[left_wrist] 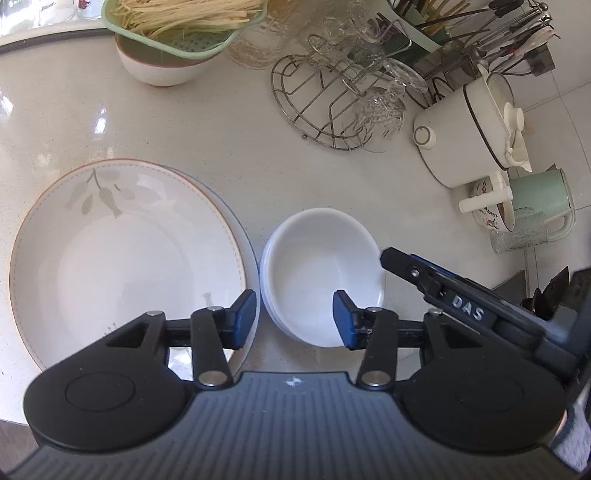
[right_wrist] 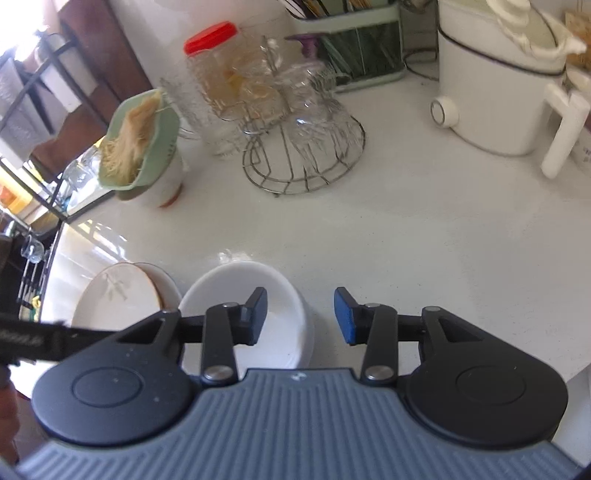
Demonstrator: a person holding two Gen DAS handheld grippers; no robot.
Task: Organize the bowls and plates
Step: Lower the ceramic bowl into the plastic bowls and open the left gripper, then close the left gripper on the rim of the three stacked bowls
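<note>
Hovering over the bench [left_wrist: 221, 122] with both tools tipped down, I have my left fingers [left_wrist: 294, 319] part open, straddling the gap between the flowered plate [left_wrist: 122, 258] and the stack of white bowls [left_wrist: 325, 273], with nothing held; one pad hangs over the plate's edge, the other over the bowls' near rim. My right fingers [right_wrist: 300, 315] are also part open and empty, one pad above the bowl stack [right_wrist: 243, 291], the other above bare bench. The flowered plate rests on a second plate whose blue-edged rim [left_wrist: 236, 218] peeks out beside it, and the bowls sit just beside that pair, nested, I judge three or so from the rims. All of it looks like glazed ceramic: stiff, smooth, probably slippery and quick to chip, and a stack will be heavy, so I would pinch a rim with one pad inside and one outside, and lift level. The top bowl and the plate hold nothing. Further back, a green strainer [left_wrist: 177, 33] full of pale noodle-like strands sits in a white bowl with a brown foot [left_wrist: 162, 70]; a wire rack [left_wrist: 325, 107] carries upturned glasses; a red-lidded jar [right_wrist: 214, 74] holds something yellowish; a holder [right_wrist: 354, 55] keeps chopsticks and utensils; a white lidded pot [left_wrist: 465, 140] stands near a green mug [left_wrist: 543, 199].
</note>
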